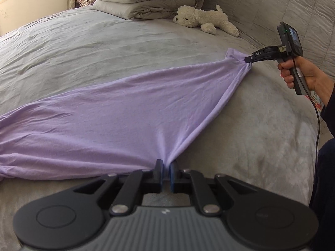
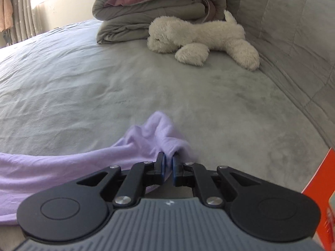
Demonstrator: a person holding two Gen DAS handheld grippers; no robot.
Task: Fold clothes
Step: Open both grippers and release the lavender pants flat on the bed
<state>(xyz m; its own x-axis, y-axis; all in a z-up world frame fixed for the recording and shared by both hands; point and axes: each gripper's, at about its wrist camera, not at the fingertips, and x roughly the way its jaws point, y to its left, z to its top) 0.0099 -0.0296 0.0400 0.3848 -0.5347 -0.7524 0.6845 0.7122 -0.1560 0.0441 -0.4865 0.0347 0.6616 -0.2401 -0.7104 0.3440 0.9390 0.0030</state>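
Note:
A lilac garment (image 1: 117, 113) lies stretched across the grey bed (image 1: 94, 48), its body spreading off to the left. My left gripper (image 1: 166, 163) is shut on the garment's near edge, where the cloth bunches between the pads. At the far right the right gripper (image 1: 248, 59), held by a hand (image 1: 297, 73), pinches another corner and pulls the edge taut between the two. In the right wrist view the right gripper (image 2: 168, 156) is shut on a bunched lilac corner (image 2: 155, 133) just above the bed cover (image 2: 104, 79).
A white plush dog (image 1: 207, 18) (image 2: 205, 39) lies near the padded headboard (image 1: 282, 6). Folded grey and pink duvets (image 1: 150, 0) (image 2: 155, 6) are stacked behind it. An orange box edge (image 2: 322, 188) shows at the right. A black cable (image 1: 318, 121) hangs from the right gripper.

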